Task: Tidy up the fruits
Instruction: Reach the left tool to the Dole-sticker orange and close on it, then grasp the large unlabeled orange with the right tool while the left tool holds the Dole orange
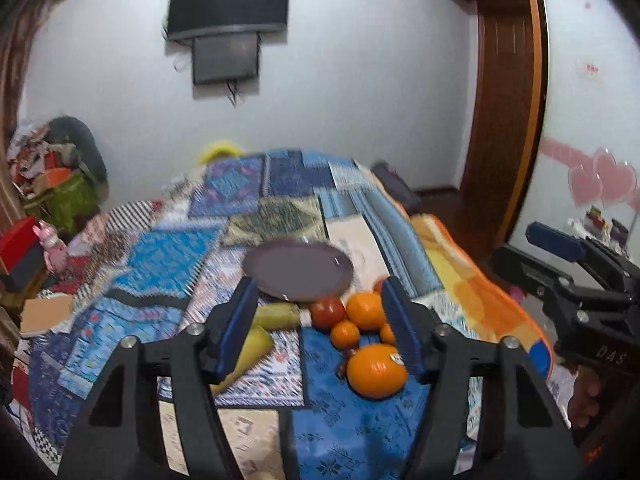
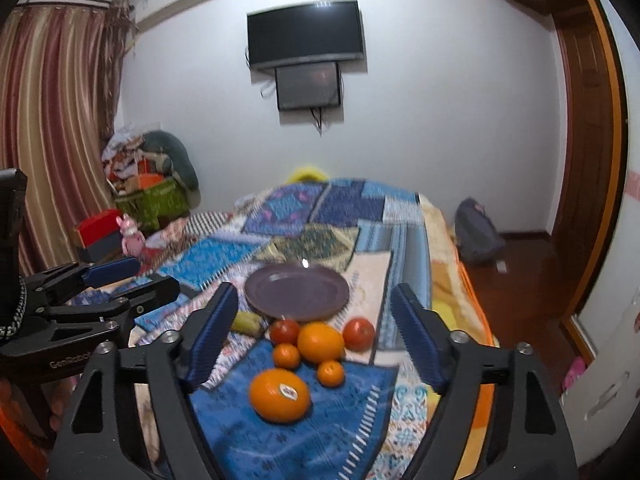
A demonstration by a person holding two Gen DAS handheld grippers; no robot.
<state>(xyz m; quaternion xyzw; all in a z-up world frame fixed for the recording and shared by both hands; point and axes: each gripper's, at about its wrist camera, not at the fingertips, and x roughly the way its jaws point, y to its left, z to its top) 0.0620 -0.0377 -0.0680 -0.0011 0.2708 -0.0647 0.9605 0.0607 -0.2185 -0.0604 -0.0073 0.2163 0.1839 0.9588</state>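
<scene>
A dark purple plate (image 1: 298, 271) (image 2: 297, 291) lies on the patchwork bed cover. In front of it lies loose fruit: a big orange with a sticker (image 1: 376, 371) (image 2: 280, 396), a second big orange (image 1: 365, 311) (image 2: 320, 342), small oranges (image 1: 345, 334) (image 2: 286, 355), red tomatoes (image 1: 327, 312) (image 2: 359, 333) and yellow-green fruits (image 1: 276, 315) (image 2: 247, 323). My left gripper (image 1: 316, 316) is open and empty above the fruit; it also shows in the right wrist view (image 2: 124, 276). My right gripper (image 2: 314, 332) is open and empty above the fruit; it also shows in the left wrist view (image 1: 560, 248).
The bed (image 1: 168, 256) fills the middle. Boxes and a pink toy (image 2: 130, 236) stand at its left. A backpack (image 2: 478, 232) lies on the wooden floor to the right. A TV (image 2: 306, 32) hangs on the far wall.
</scene>
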